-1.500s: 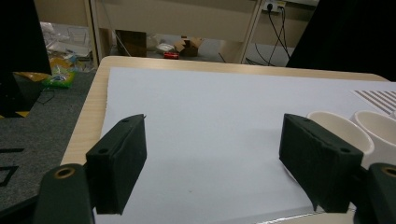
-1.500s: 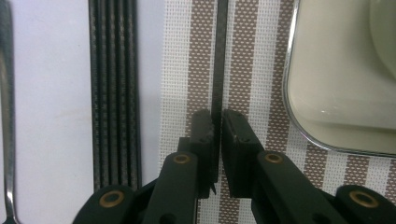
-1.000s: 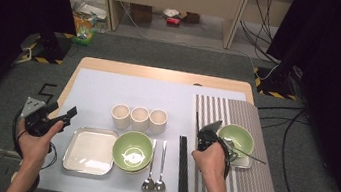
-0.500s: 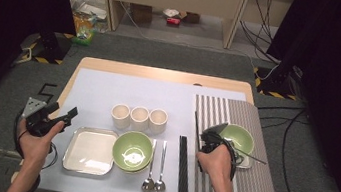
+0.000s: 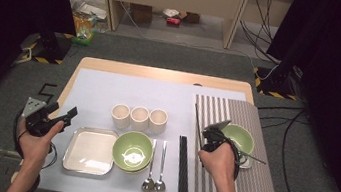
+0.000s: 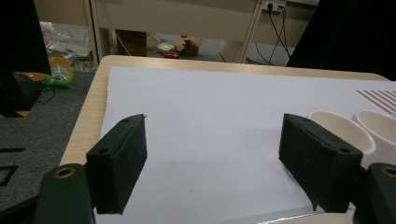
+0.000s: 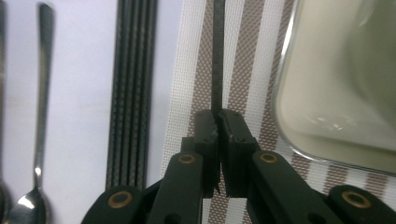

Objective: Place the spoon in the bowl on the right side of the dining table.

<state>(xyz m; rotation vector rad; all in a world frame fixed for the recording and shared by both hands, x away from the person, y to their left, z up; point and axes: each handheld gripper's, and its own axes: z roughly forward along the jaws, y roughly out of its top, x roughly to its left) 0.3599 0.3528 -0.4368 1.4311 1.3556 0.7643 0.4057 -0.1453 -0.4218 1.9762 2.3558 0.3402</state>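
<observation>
- Two grippers work at the near edge of the tabletop: the left gripper sits at the near left corner with its jaws spread wide and nothing between them, over bare white mat.
- Right gripper is at the near right, over the striped placemat; its jaws are pressed together on the near end of a thin black chopstick, which runs straight away from the pads along the placemat's left strip.
- Beside that chopstick, in the right gripper view, a bundle of black chopsticks lies on the white mat, and a pale tray rim lies just to the other side.
- Along the near edge sit a square metal tray, a green bowl touching it, and two spoons side by side.
- Farther in, three pale cups stand in a row at the middle of the tabletop; two of them show past the left gripper's jaw.
- On the placemat, a second green bowl rests in its tray just beyond the right hand, with another thin stick laid across near it.
</observation>
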